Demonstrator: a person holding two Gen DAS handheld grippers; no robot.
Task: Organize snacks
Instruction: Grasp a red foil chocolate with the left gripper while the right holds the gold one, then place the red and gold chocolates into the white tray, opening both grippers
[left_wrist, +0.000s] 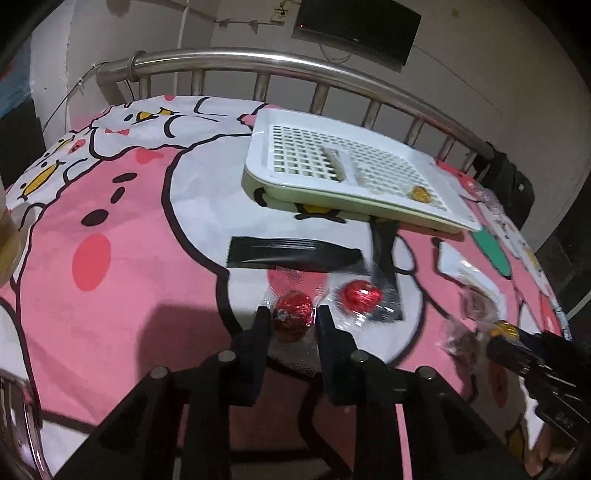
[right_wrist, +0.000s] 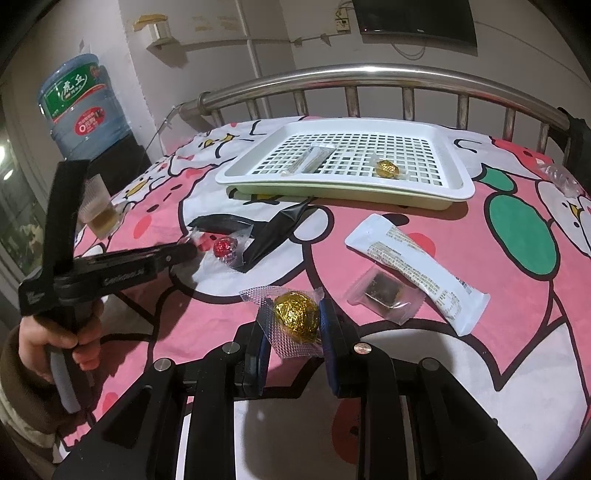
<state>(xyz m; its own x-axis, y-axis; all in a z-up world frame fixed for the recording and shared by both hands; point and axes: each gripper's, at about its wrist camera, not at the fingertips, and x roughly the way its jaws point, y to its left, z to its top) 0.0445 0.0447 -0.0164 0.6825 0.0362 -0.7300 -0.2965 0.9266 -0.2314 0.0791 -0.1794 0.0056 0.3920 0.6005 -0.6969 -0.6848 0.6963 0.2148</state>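
A pink and white cartoon-print bedsheet (right_wrist: 498, 280) fills most of both views, with a steel bed rail (right_wrist: 369, 72) curving across the top and a blue water jug (right_wrist: 79, 103) in the upper left of the right wrist view. A white slotted tray (right_wrist: 258, 155) lies in the upper middle of that view; inside it are 1 gold foil ball (right_wrist: 386, 168) toward its right and 1 slim clear sachet (right_wrist: 312, 158) toward its left. Below the tray, right of centre, a long white snack bar (right_wrist: 413, 266) lies slantwise, with a small clear packet holding a dark square (right_wrist: 384, 291) touching its lower left edge. 2 strips of black wrapper (right_wrist: 273, 230) lie left of centre, near a plastic cup (right_wrist: 98, 210) of amber liquid.

The right gripper (right_wrist: 295, 325), bottom centre of its view, has its jaws narrowed against a gold foil chocolate (right_wrist: 297, 314) in clear wrap, pads pressing both sides. The left gripper (left_wrist: 293, 323), bottom centre of its view, is nearly closed around a red foil chocolate (left_wrist: 293, 314), the pads at its sides; whether they press it I cannot tell. A second red foil chocolate (left_wrist: 360, 295) lies just to its right.
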